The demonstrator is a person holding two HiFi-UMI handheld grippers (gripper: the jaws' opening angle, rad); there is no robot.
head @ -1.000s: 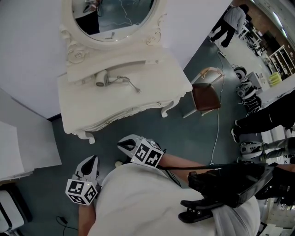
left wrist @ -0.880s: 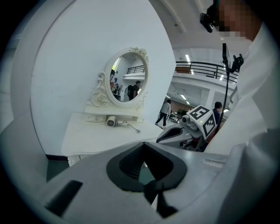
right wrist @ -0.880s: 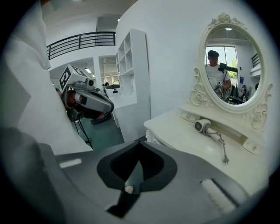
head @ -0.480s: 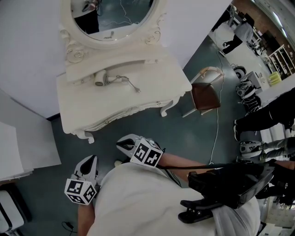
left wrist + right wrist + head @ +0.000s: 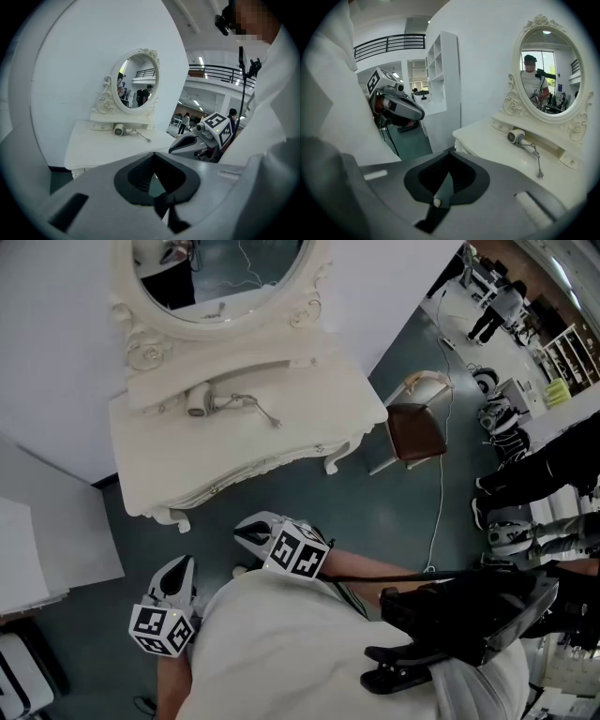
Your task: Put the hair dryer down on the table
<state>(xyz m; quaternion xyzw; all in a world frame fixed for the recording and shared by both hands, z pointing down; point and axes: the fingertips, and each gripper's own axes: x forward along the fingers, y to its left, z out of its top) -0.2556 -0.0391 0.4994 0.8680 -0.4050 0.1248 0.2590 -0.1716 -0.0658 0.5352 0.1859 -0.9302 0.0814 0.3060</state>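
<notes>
Fingers of the left gripper (image 5: pixel 186 566) and right gripper (image 5: pixel 244 532) are clenched on nothing, well apart from the hair dryer (image 5: pixel 208 403) lying on the counter (image 5: pixel 281 446) below the mirror (image 5: pixel 220 277): probably light, rigid, smooth plastic, best gripped round its handle, cord (image 5: pixel 255 407) trailing.

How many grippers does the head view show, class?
2: the left gripper at lower left, the right gripper just right of it, nearer the dressing table. None seems hidden.

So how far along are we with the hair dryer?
Looks done: the hair dryer lies on the table. Nothing in hand: the left gripper and right gripper have jaws shut and empty, short of the table. Nothing visibly left.
</notes>
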